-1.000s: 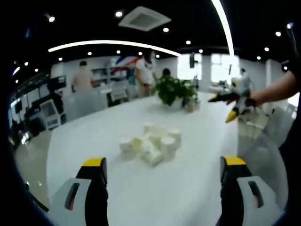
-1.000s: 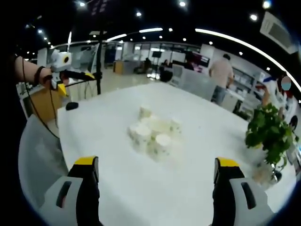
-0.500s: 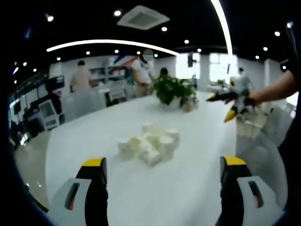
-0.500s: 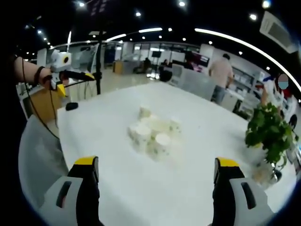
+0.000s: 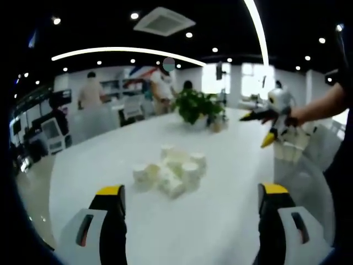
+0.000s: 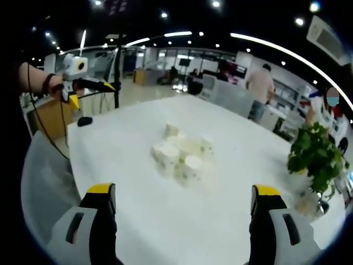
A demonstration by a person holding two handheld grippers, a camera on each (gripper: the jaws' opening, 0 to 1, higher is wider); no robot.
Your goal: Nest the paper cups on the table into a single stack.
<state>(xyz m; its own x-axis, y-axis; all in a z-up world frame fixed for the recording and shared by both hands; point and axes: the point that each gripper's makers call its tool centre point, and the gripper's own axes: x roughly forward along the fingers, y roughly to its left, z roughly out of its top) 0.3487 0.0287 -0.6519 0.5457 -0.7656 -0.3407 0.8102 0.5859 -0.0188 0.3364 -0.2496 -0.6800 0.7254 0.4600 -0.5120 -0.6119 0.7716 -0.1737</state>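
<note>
Paper cups (image 5: 171, 174) sat loose in a cluster mid-desk (image 5: 220, 165), well back from the near edge; I judged nothing nested yet. My left claw (image 5: 190, 201) and right claw (image 6: 179, 199) both gaped wide and empty, short of the cluster. All stacking remained.

Left gripper view: cam rides the left gripper (image 5: 190, 207), held above the near edge of a white table (image 5: 220, 221), facing across it; paper cups (image 5: 171, 171) at 12 o'clock, mid-distance. Right gripper (image 5: 259, 117) at 2 o'clock, well apart.

Right gripper view: cam on the right gripper (image 6: 182, 207), looking over the table (image 6: 182, 232) from another side; cups (image 6: 182, 157) at 12 o'clock, left gripper (image 6: 91, 85) at 10 o'clock.

Shared: tabletop, cups, potted plant (image 5: 196, 106) (image 6: 315, 157).
</note>
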